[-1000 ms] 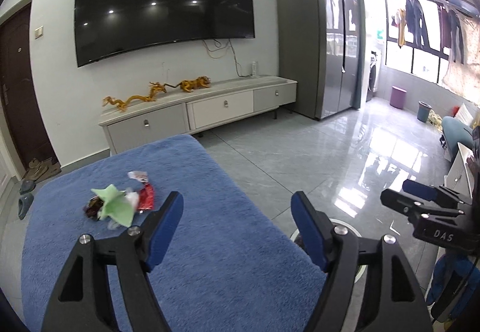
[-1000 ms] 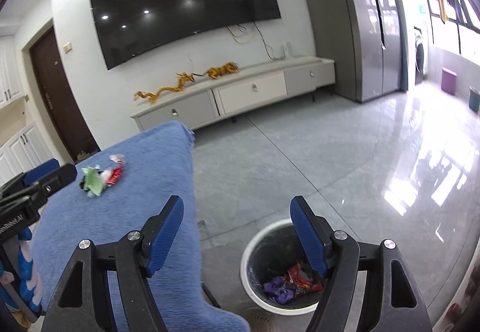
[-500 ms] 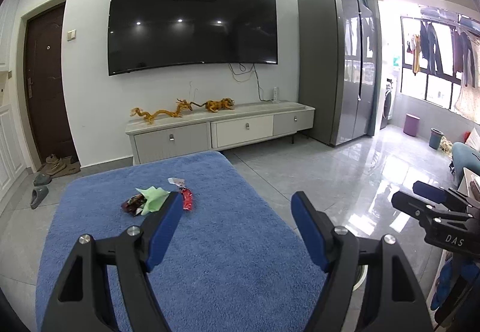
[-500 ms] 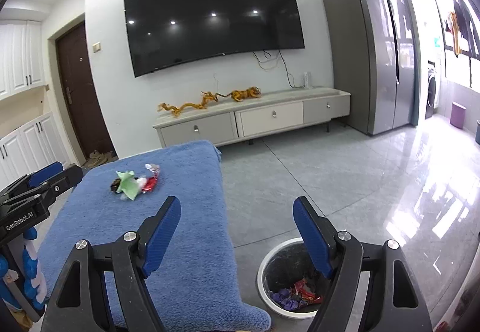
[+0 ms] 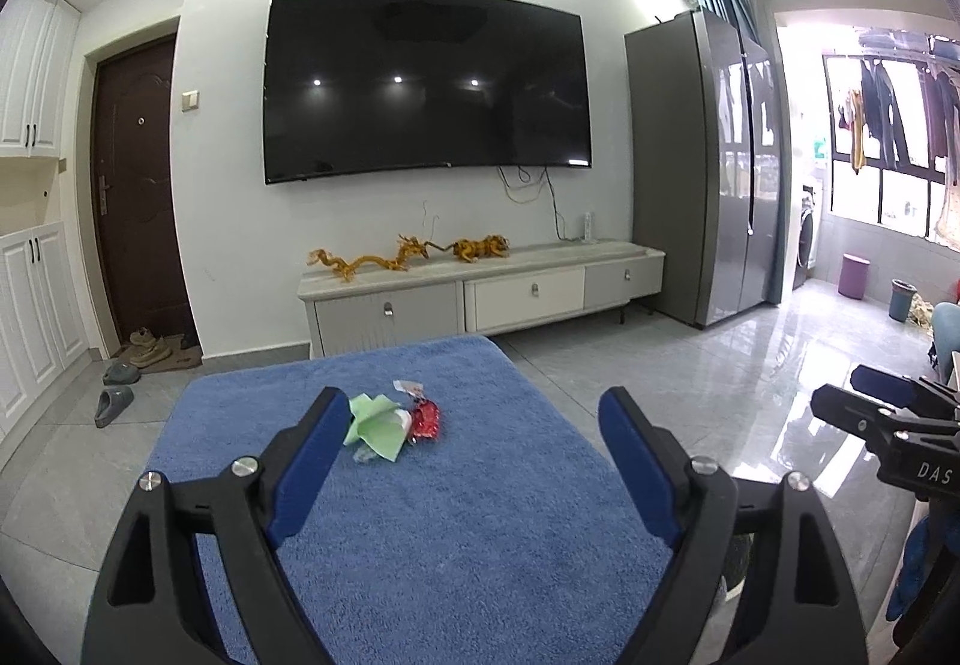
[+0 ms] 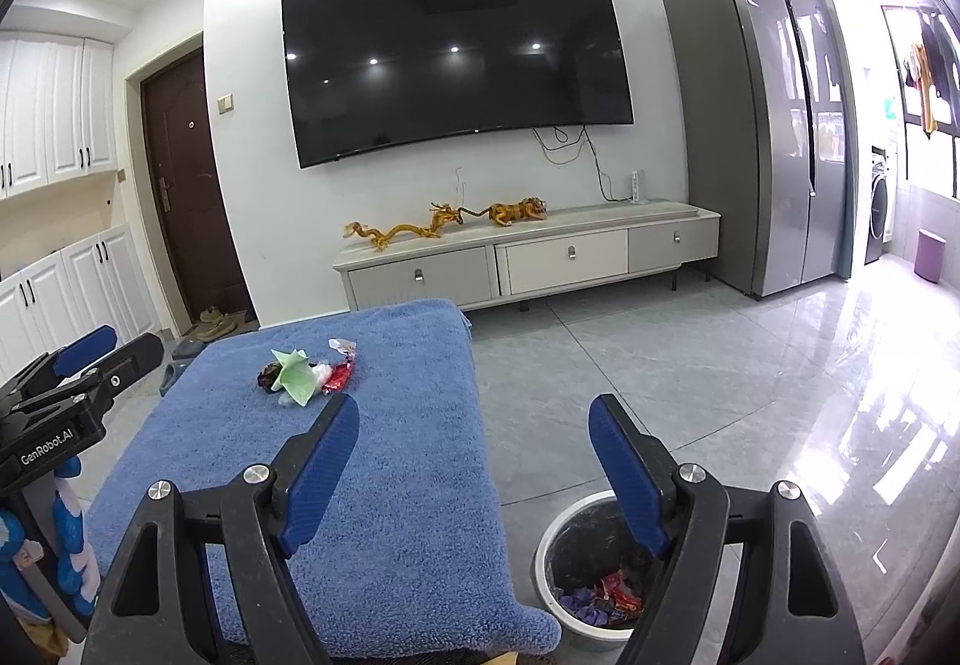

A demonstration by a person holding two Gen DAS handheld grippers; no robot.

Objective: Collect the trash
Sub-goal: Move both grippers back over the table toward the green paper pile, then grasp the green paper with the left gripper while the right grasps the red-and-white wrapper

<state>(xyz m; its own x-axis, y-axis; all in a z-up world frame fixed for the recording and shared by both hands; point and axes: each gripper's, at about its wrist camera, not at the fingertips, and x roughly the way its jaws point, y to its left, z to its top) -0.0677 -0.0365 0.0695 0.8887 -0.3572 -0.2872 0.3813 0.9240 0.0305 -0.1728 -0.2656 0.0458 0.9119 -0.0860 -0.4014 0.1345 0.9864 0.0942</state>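
A small pile of trash lies on the blue towel-covered table (image 5: 456,545): a crumpled green paper (image 5: 378,424), a red wrapper (image 5: 425,419) and a white scrap. My left gripper (image 5: 471,401) hovers over the table's near part, well short of the pile; its jaws are opening with nothing between them. My right gripper (image 6: 473,404) stands open and empty over the table's right edge (image 6: 480,461), above the white bin (image 6: 543,575) on the floor, which holds red and purple wrappers (image 6: 600,593). From there the pile (image 6: 294,374) sits far left.
A grey TV stand (image 5: 480,293) with golden dragon figures stands under a wall TV behind the table. A tall grey fridge (image 5: 708,173) is at the right, a brown door (image 5: 138,185) and slippers (image 5: 114,401) at the left. Glossy tiled floor (image 6: 690,365) lies right of the table.
Both cameras rose and tilted up, so more wall and ceiling shows. In the left view the pile shifted from far left toward the middle. The left jaws stand wider apart.
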